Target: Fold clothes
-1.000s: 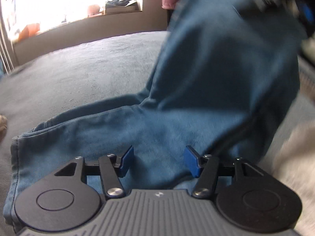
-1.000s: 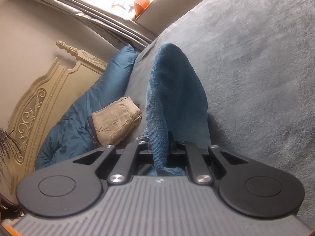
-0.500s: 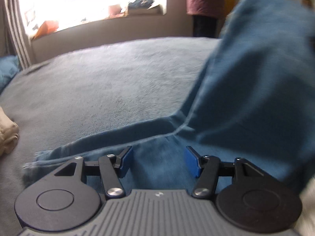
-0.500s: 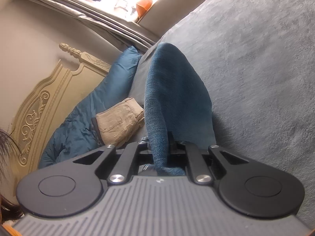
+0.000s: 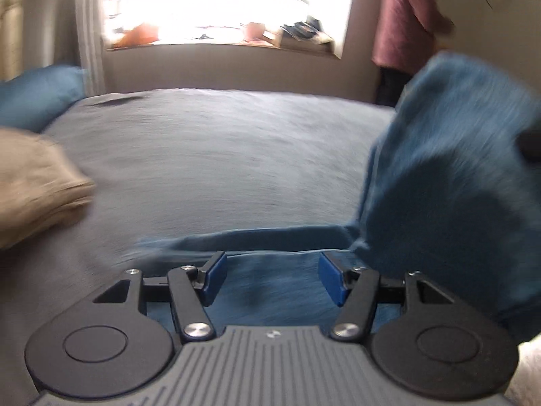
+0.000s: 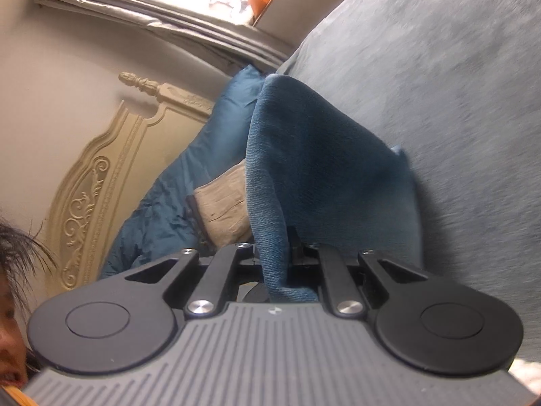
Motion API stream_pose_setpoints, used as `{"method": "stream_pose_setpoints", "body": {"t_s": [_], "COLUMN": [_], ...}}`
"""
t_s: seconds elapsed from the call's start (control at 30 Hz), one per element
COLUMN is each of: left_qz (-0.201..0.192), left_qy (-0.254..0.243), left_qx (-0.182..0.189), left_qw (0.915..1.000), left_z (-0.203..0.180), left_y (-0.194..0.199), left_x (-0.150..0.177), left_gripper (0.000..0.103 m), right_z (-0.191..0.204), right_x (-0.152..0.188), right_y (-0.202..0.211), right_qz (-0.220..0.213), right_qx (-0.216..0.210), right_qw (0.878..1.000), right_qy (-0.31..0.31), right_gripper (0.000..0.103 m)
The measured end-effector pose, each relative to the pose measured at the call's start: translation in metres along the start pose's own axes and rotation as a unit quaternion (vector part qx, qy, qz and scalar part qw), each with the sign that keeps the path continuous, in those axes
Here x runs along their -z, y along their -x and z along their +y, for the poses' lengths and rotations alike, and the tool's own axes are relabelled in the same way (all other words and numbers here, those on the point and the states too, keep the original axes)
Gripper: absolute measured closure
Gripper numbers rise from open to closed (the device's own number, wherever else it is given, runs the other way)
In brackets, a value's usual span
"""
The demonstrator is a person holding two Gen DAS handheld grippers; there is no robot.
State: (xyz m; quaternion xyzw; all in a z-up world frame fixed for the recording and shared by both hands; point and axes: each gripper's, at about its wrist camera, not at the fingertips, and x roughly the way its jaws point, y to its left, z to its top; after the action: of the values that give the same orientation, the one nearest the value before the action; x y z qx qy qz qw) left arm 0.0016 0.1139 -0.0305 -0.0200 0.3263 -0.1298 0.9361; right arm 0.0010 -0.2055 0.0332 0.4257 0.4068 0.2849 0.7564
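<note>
Blue jeans (image 5: 449, 176) rise in a lifted fold at the right of the left wrist view, while a flat part lies on the grey bed cover (image 5: 216, 155) under my left gripper (image 5: 272, 279). That gripper is open, its blue pads (image 5: 214, 275) apart just above the denim. In the right wrist view my right gripper (image 6: 287, 253) is shut on an edge of the blue jeans (image 6: 304, 155), which hang draped from it over the bed cover (image 6: 456, 84).
Folded beige trousers (image 5: 37, 182) lie at the left, next to a blue pillow (image 5: 37, 94); they appear again as beige trousers (image 6: 223, 203) before the cream headboard (image 6: 111, 176). A person in a maroon top (image 5: 405, 20) stands by the window (image 5: 216, 3).
My left gripper has swung leftward and stayed open; the beige trousers and pillow have come into its view. The lifted jeans fold has shifted to the right. My right gripper keeps its hold.
</note>
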Motion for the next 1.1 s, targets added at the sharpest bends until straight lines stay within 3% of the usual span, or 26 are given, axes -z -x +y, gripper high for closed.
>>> {"method": "stream_pose_setpoints", "body": {"t_s": [0.17,0.3,0.4,0.63,0.8,0.87,0.97,1.1], "left_qz": [-0.031,-0.022,-0.002,0.004,0.006,0.006,0.005,0.0], "left_qy": [0.087,0.154,0.222,0.295,0.33,0.343,0.36,0.379], "left_qx": [-0.019,-0.007,0.028,0.074,0.095,0.097,0.094,0.087], "left_qw": [0.9956,0.9878,0.9747,0.9525,0.9392,0.9345,0.9283,0.9213], "left_z": [0.058,0.095,0.118,0.139,0.15,0.155,0.164,0.175], "left_y": [0.054,0.062,0.056,0.039,0.035,0.035,0.036,0.04], "left_x": [0.011,0.023,0.04,0.06,0.073,0.077,0.083,0.087], "left_gripper": [0.041,0.042,0.043,0.05,0.05,0.05,0.05,0.05], "right_z": [0.009,0.015,0.014,0.001,0.0,0.007,0.02,0.035], "right_x": [0.001,0.008,0.012,0.03,0.046,0.05,0.05,0.05], "right_y": [-0.042,-0.085,-0.117,-0.176,-0.201,-0.207,-0.214,-0.222], "right_qz": [0.028,0.062,0.084,0.106,0.1,0.092,0.084,0.092], "right_qx": [-0.018,-0.011,0.0,0.038,0.07,0.073,0.068,0.048], "right_qw": [0.999,0.997,0.996,0.991,0.991,0.992,0.994,0.995], "right_qy": [-0.022,-0.033,-0.043,-0.069,-0.056,-0.039,-0.016,0.014], "right_gripper": [0.096,0.096,0.096,0.095,0.085,0.075,0.06,0.055]}}
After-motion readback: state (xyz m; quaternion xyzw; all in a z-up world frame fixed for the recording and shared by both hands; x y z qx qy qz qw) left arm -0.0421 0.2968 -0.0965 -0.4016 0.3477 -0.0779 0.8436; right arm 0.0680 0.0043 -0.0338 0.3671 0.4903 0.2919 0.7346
